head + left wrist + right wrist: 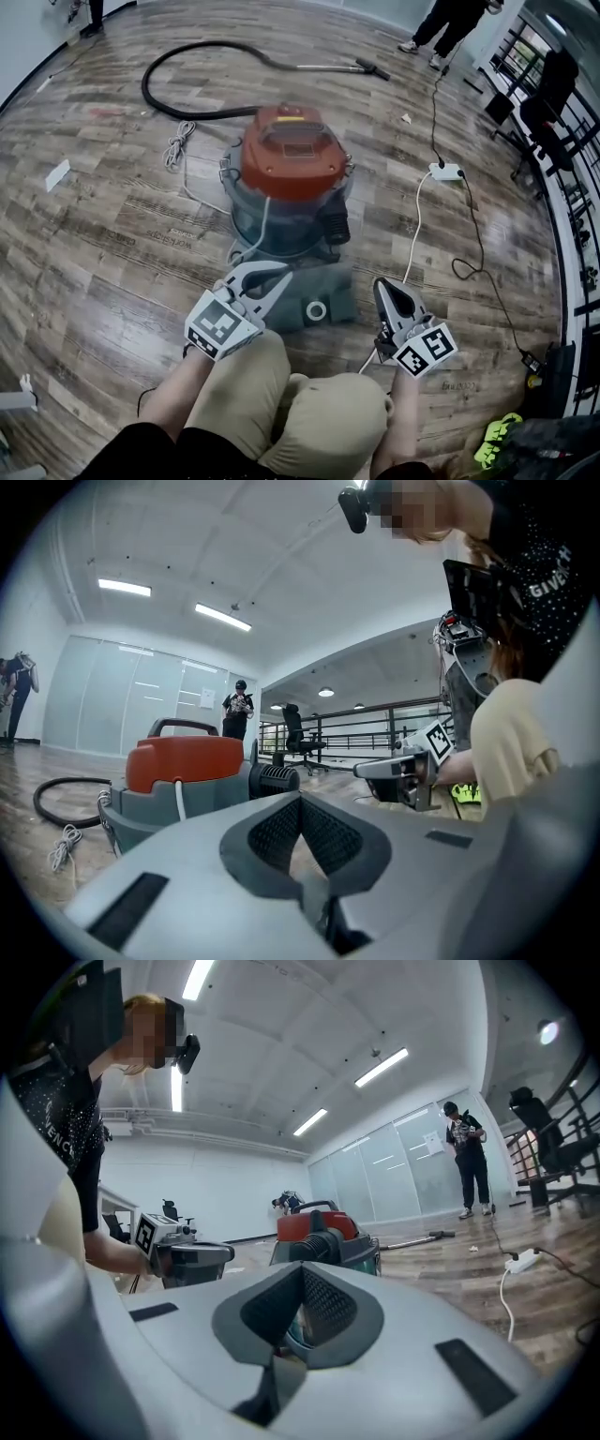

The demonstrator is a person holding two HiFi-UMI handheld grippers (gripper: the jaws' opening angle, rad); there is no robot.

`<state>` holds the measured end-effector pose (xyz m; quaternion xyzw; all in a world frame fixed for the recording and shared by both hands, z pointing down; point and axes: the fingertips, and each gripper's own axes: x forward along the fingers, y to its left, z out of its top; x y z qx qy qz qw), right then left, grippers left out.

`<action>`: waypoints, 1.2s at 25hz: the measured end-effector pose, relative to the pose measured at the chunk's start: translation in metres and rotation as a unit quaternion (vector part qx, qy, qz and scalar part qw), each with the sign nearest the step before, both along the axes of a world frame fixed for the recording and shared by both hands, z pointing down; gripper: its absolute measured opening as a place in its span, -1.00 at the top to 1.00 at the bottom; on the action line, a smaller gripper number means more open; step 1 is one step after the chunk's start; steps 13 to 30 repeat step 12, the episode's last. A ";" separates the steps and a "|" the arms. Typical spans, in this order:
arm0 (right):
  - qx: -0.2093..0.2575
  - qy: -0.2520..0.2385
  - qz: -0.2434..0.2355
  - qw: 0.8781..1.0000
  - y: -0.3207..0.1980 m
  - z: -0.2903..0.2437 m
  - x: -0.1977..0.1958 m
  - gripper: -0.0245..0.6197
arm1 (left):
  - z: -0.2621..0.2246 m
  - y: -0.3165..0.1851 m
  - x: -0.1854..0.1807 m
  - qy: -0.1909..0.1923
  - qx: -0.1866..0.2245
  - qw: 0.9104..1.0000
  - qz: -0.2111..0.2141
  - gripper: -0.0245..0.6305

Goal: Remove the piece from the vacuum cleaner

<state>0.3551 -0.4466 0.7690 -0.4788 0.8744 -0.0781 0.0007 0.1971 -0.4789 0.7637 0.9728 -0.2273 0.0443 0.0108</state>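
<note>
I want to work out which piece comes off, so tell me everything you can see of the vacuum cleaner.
The vacuum cleaner is a canister type standing upright on the wood floor. It has a red domed lid with a handle, a translucent grey drum and a black ribbed port at its side. A black hose loops away behind it, and a white cord hangs down its front. A flat grey piece with a ring lies on the floor at its base.

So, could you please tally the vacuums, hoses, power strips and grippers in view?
Vacuum: 1
Hose: 1
Power strip: 1
Grippers: 2 (left gripper, right gripper)
Total: 5
</note>
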 end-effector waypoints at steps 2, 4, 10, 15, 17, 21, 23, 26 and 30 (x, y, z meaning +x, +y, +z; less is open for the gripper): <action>-0.003 0.011 -0.004 1.000 0.002 0.003 -0.003 0.89 | 0.001 0.001 0.001 -0.002 0.000 1.000 0.002 0.90; -0.006 0.023 -0.009 1.000 0.002 0.005 -0.005 0.89 | 0.002 0.001 0.000 -0.001 -0.003 1.000 0.001 0.90; -0.004 0.032 -0.018 0.999 0.002 0.005 -0.011 0.89 | 0.004 -0.001 0.000 0.003 -0.007 1.000 -0.003 0.90; -0.003 0.034 -0.019 0.999 0.001 0.006 -0.012 0.89 | 0.004 -0.001 0.000 0.002 -0.005 1.000 -0.003 0.90; -0.003 0.034 -0.019 0.999 0.001 0.006 -0.012 0.89 | 0.004 -0.001 0.000 0.002 -0.005 1.000 -0.003 0.90; -0.003 0.034 -0.019 0.999 0.001 0.006 -0.012 0.89 | 0.004 -0.001 0.000 0.002 -0.005 1.000 -0.003 0.90; -0.003 0.034 -0.019 0.999 0.001 0.006 -0.012 0.89 | 0.004 -0.001 0.000 0.002 -0.005 1.000 -0.003 0.90; -0.003 0.034 -0.019 0.999 0.001 0.006 -0.012 0.89 | 0.004 -0.001 0.000 0.002 -0.005 1.000 -0.003 0.90; -0.003 0.034 -0.019 0.999 0.001 0.006 -0.012 0.89 | 0.004 -0.001 0.000 0.002 -0.005 1.000 -0.003 0.90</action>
